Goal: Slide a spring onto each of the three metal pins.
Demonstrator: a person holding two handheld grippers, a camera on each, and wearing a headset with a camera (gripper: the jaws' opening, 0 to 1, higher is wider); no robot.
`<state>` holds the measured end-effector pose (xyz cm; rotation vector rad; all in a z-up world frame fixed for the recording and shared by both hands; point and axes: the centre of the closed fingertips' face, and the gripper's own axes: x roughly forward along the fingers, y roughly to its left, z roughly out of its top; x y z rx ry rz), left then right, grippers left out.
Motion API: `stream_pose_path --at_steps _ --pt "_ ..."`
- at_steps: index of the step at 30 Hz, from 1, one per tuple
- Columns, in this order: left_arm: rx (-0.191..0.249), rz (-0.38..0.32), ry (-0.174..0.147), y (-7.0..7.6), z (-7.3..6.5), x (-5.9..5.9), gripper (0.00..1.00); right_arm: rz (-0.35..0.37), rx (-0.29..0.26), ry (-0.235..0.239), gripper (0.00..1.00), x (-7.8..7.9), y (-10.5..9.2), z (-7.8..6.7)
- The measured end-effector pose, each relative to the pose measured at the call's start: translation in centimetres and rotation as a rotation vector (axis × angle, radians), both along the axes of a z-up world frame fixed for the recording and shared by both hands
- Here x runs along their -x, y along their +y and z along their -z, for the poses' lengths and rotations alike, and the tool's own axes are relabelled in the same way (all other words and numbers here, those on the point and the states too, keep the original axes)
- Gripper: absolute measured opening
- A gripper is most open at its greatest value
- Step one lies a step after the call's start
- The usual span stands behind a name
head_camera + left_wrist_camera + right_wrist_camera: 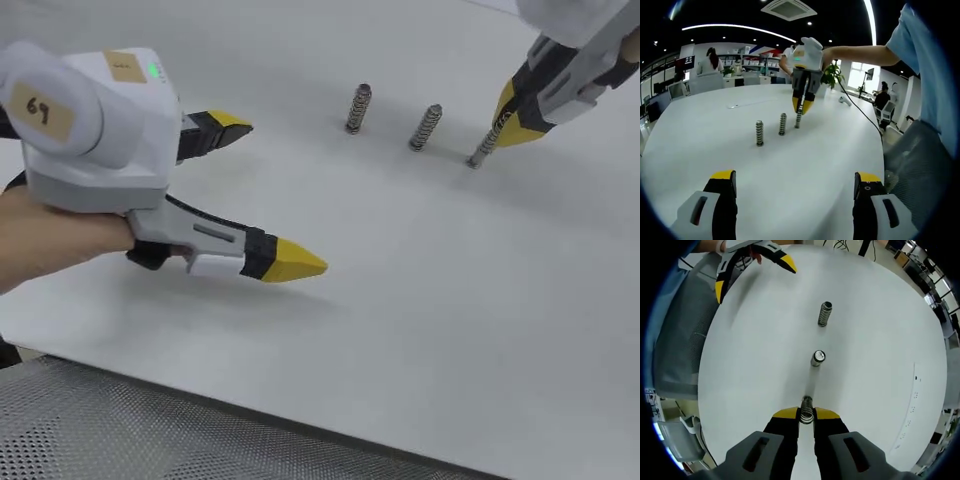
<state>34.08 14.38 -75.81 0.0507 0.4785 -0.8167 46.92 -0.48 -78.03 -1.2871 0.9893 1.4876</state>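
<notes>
Three upright metal pins stand in a row on the white table. The far one and the middle one each carry a coiled spring. My right gripper is shut on a spring that sits around the third pin, seen from the left gripper view as the rightmost. My left gripper hovers open over the table's near left part, well away from the pins, with nothing between its jaws.
The table's near edge runs along the bottom, with a grey mesh chair below it. A cable trails across the table's far side. People sit at desks in the background.
</notes>
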Motion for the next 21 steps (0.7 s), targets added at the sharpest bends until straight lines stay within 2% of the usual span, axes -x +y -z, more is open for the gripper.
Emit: stream_pose_path --at_steps 7,18,21 --pt "-0.004 -0.005 0.0 0.3 0.0 0.1 0.95 0.007 0.018 0.013 0.08 -0.1 -0.4 0.6" --pt "-0.003 -0.001 0.006 0.4 0.3 -0.2 0.94 0.002 0.027 0.006 0.08 -0.3 -0.5 1.3" --pt "-0.001 0.002 0.006 0.3 0.3 -0.2 0.94 0.005 0.028 0.006 0.08 0.2 -0.7 1.2"
